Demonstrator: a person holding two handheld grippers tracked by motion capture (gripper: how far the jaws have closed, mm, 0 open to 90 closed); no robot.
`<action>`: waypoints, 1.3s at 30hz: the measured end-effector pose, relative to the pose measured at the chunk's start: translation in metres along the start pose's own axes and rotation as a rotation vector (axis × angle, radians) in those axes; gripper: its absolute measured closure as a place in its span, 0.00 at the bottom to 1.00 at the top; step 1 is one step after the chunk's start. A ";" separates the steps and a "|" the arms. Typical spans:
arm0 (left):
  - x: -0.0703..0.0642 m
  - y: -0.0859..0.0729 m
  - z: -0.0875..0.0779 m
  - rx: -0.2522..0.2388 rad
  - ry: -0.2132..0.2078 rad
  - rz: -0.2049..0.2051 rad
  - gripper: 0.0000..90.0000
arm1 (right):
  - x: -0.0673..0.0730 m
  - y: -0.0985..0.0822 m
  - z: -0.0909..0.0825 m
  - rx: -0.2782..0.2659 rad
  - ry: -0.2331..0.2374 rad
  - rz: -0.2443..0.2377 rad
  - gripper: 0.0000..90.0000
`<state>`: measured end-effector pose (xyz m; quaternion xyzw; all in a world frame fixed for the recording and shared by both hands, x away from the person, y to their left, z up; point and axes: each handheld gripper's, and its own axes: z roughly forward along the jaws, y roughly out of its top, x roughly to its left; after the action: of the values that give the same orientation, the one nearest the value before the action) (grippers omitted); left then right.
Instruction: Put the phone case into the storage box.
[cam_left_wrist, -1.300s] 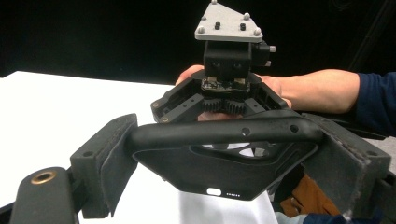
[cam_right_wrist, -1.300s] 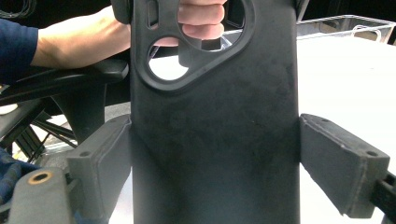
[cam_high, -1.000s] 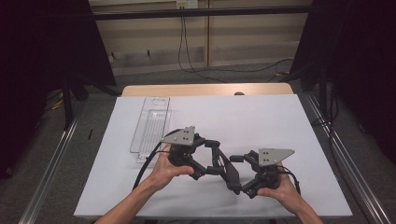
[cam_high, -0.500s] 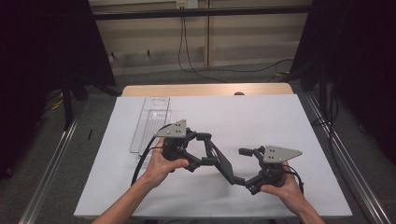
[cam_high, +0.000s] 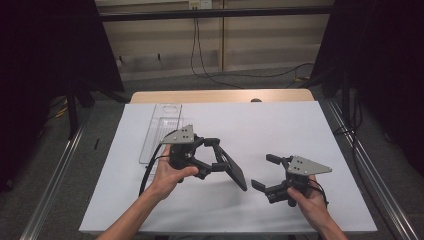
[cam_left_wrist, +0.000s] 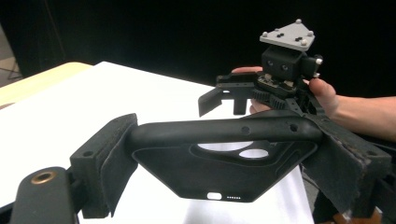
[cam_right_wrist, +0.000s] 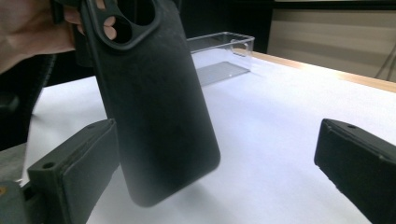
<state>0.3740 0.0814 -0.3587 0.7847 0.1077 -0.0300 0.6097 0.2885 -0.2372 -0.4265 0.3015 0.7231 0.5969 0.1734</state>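
Observation:
My left gripper (cam_high: 216, 154) is shut on a black phone case (cam_high: 231, 170), its pads pressing the case's two long edges near the camera cut-out. In the left gripper view the case (cam_left_wrist: 219, 172) spans the gap between the pads (cam_left_wrist: 109, 158). The case slants down toward the white table top (cam_high: 280, 125). My right gripper (cam_high: 263, 171) sits to the right of it, open, and its jaws have just been opening with nothing between them. In the right gripper view the case (cam_right_wrist: 159, 107) hangs close in front of the wide-apart pads (cam_right_wrist: 77, 170), touching neither.
A clear plastic tray (cam_high: 160, 130) lies at the table's left, beyond the left hand, and appears again in the right gripper view (cam_right_wrist: 224, 53). A wooden strip (cam_high: 220, 96) edges the far side. Dark curtains and metal rails flank the table.
The two grippers, close together around the case a second ago, have drawn apart. The right one has pulled away to the right, and the case stays in the left one.

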 end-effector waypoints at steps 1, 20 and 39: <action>0.000 0.000 -0.001 0.001 0.003 -0.001 0.16 | 0.000 0.000 -0.001 -0.002 -0.004 -0.002 0.00; 0.003 0.002 -0.017 0.010 0.103 -0.025 0.16 | 0.004 -0.007 -0.026 -0.039 -0.148 0.008 0.00; 0.007 0.009 -0.036 0.001 0.202 -0.062 0.16 | 0.003 -0.024 -0.055 -0.056 -0.361 0.012 0.00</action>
<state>0.3795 0.1152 -0.3426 0.7804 0.1929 0.0305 0.5940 0.2470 -0.2793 -0.4366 0.4030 0.6616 0.5538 0.3052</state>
